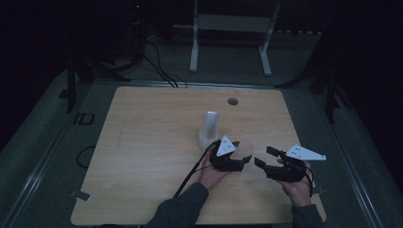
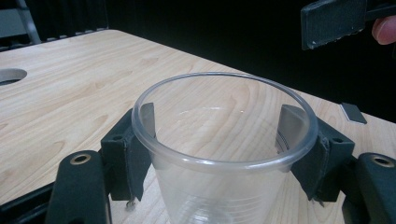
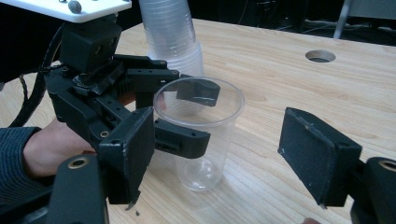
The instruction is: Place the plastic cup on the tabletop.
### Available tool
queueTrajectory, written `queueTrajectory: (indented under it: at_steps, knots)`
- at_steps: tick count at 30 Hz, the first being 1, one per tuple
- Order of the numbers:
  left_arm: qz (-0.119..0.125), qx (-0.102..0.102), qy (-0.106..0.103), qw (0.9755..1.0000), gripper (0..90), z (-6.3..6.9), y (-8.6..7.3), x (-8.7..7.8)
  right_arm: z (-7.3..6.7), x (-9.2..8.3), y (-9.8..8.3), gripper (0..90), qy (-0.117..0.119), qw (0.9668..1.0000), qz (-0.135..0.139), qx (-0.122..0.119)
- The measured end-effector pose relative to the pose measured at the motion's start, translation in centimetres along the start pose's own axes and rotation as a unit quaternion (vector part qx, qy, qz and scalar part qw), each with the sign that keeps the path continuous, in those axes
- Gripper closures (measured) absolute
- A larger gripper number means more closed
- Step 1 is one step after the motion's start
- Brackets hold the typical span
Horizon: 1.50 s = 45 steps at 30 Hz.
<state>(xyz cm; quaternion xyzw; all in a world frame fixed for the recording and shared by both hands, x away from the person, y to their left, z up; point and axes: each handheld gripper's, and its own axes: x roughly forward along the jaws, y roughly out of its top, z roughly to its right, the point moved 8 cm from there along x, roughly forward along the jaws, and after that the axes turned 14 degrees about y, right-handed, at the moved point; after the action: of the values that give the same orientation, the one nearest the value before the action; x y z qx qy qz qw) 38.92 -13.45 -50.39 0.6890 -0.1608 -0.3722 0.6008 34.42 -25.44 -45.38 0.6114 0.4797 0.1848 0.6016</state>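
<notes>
My left gripper (image 3: 184,119) is clamped on the clear, thin-walled plastic cup (image 3: 201,135): in the left gripper view the two black pads press the cup's wall (image 2: 219,186) from opposite sides just under its rolled rim, one at each flank, and the cup stands upright with its base on the pale wood-grain table (image 3: 289,84), mouth open to the ceiling. So the cup's long axis runs straight up and my left jaws cross it level, a little below the lip.

My right gripper (image 1: 263,156) holds nothing; its jaws stand wide apart, and in the right gripper view its own near pads frame the cup from the side, so the cup lies straight ahead of it, just beyond the fingertips and between the two lines of the jaws. In the high view the right gripper sits just to the right of the held cup (image 1: 242,151), near but not touching, pointing leftward at it.

That is the relation I judge the coming move turns on: the left hand already has the cup, the right is the free one and must travel toward the left to reach the cup's bare wall, which faces it.

Farther out, just behind my left gripper, rises the tall stack of nested clear plastic cups (image 1: 209,129), upright and close to the held cup. Beyond that lies the round cable hole (image 1: 233,101) near the far edge of the table
</notes>
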Motion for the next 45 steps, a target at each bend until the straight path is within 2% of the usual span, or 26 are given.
queueTrajectory:
  at_steps: [3, 22, 36, 45]
  knots:
    - [-0.004, 0.005, 0.0, 1.0, 29.1, 0.1, -0.2, 0.1, 0.0, 0.0, 0.0, 26.7, 0.0, 1.0, 0.0, 0.001]
    - [-0.002, 0.004, 0.007, 1.0, 28.1, -0.1, -0.5, 0.5, 0.0, 0.1, -0.1, 26.7, 0.001, 1.0, -0.001, 0.0]
    - [-0.01, 0.001, -0.001, 0.9999, 27.2, 0.1, -1.1, 0.2, 0.0, 0.1, -0.2, 26.6, 0.002, 1.0, -0.002, 0.001]
    - [-0.031, -0.003, -0.002, 0.9995, 18.6, 0.2, -1.7, 0.1, 0.0, 0.1, -0.2, 26.6, 0.002, 1.0, -0.002, 0.001]
